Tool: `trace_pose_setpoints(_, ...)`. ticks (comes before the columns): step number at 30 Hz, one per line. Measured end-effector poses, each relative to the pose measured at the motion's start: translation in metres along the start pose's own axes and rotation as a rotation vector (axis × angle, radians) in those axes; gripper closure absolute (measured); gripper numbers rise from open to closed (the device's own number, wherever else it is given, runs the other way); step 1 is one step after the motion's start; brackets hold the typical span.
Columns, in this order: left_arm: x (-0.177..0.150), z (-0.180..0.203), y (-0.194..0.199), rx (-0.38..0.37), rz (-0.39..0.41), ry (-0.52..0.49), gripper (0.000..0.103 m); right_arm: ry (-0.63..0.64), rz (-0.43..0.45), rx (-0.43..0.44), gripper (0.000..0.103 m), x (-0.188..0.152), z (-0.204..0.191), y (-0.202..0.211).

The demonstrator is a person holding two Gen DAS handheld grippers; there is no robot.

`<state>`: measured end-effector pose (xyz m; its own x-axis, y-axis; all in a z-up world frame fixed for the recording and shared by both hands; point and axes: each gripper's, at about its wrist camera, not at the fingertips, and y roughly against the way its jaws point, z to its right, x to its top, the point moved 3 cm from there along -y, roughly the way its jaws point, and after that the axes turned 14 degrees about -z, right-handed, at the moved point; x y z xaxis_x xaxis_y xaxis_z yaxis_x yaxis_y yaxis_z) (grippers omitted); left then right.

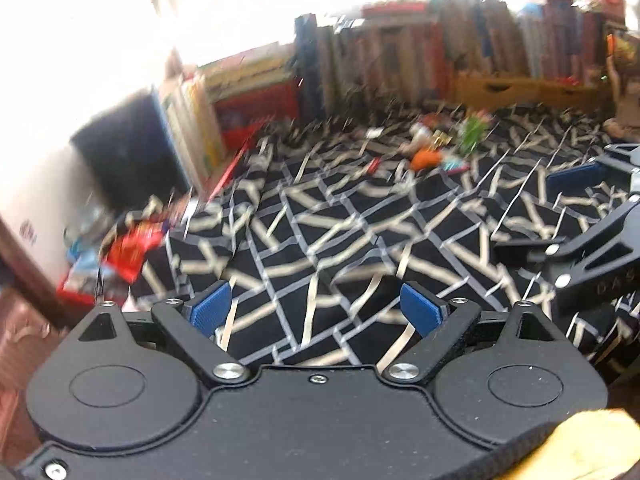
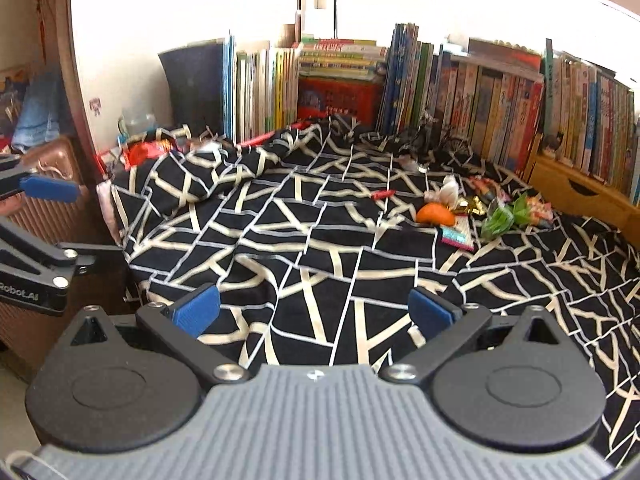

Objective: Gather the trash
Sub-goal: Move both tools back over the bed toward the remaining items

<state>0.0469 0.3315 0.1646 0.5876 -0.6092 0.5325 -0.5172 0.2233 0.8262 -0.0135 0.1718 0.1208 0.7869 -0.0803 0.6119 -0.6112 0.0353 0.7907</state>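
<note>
Right wrist view: right gripper [image 2: 316,312] spread wide, blue pads [image 2: 198,312] apart, nothing between them, only the black cloth with cream and grey lines [image 2: 248,216] below. Ahead and to the right of those jaws, a scatter of trash: orange rounded peel-like piece [image 2: 435,214], crumpled white tissue [image 2: 447,192], green crinkled wrapper [image 2: 499,220], flat pink-and-blue packet [image 2: 456,237], small red stick-like wrapper [image 2: 383,194] a little left of the rest. Cluster strung roughly left to right across the cloth, well apart from both grippers, close before the row of upright books [image 2: 480,92]. Red stick's long axis near level across the picture, so probably needing jaws set across it.

Left wrist view, blurred: left gripper [image 1: 316,312] likewise wide open and empty; same pile far ahead, slightly right of centre, orange piece [image 1: 426,159] plainest. Red crumpled snack bag [image 1: 132,254] at the cloth's left edge, near the left jaws; seemingly among other wrappers already gathered there, though too smeared to tell.

Likely judgement: right hand nearer the scattered pile, reach forward and rightward; left hand better placed for the left-edge heap.
</note>
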Motion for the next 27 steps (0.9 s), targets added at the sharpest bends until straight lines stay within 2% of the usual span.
trace_pose_setpoints(6, 0.023, 0.010, 0.026, -0.025, 0.044, -0.020, 0.011, -0.018, 0.044, -0.012, 0.000, 0.010, 0.007, 0.024)
trace_pose_setpoints(12, 0.033, 0.012, 0.060, -0.017, 0.097, -0.079, 0.010, -0.051, 0.091, -0.030, 0.000, 0.019, 0.015, 0.054)
trace_pose_setpoints(17, 0.047, 0.005, 0.086, -0.030, 0.127, -0.060, 0.010, -0.061, 0.129, -0.041, 0.000, 0.036, 0.024, 0.086)
trace_pose_setpoints(21, 0.069, -0.002, 0.110, -0.080, 0.161, -0.046, 0.009, -0.079, 0.151, -0.006, 0.000, 0.055, 0.036, 0.104)
trace_pose_setpoints(27, 0.124, -0.008, 0.138, -0.096, 0.218, -0.027, 0.009, -0.082, 0.199, 0.011, 0.000, 0.090, 0.058, 0.122)
